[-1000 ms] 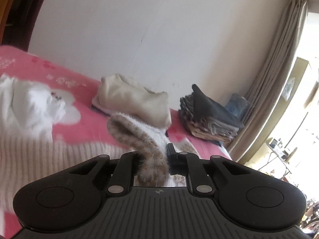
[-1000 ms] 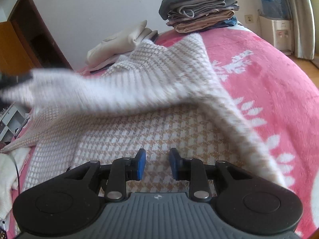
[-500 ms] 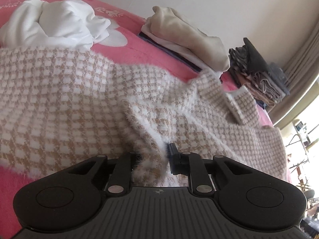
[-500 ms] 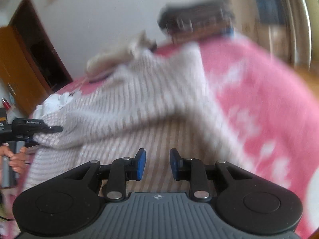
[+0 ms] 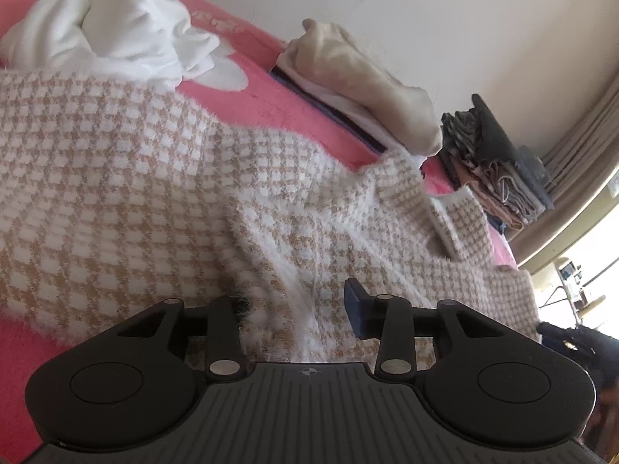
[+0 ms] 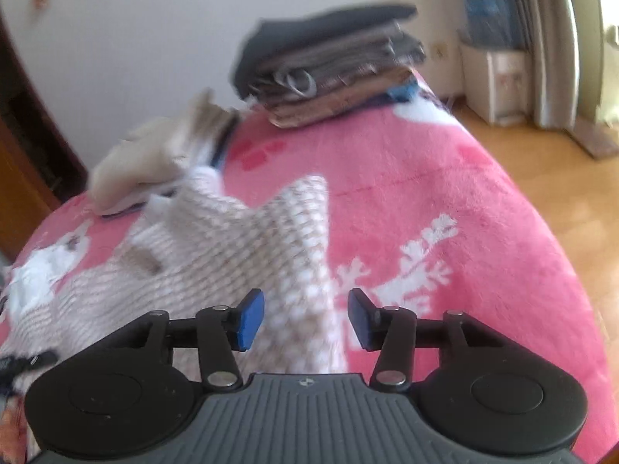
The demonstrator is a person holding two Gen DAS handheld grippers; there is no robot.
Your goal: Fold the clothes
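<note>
The houndstooth sweater (image 5: 162, 178) is lying spread across the pink blanket (image 6: 445, 201), one sleeve (image 5: 294, 270) doubled in over the body. The left gripper (image 5: 298, 305) is hovering with its fingers parted and fuzzy knit lying loose between them; the right gripper (image 6: 305, 321) is likewise spread wide, gripping nothing, over the sweater's edge.

I'd judge the sleeve fold is sitting loosely: the fluffy knit could be snagging on a pad and dragging back out as the left gripper lifts. The crumpled white garment (image 5: 116, 27) is touching the sweater's far edge and could be getting caught in a fold.

The right view is blurring badly, and both gripper bodies are hiding the sweater's near hem.
</note>
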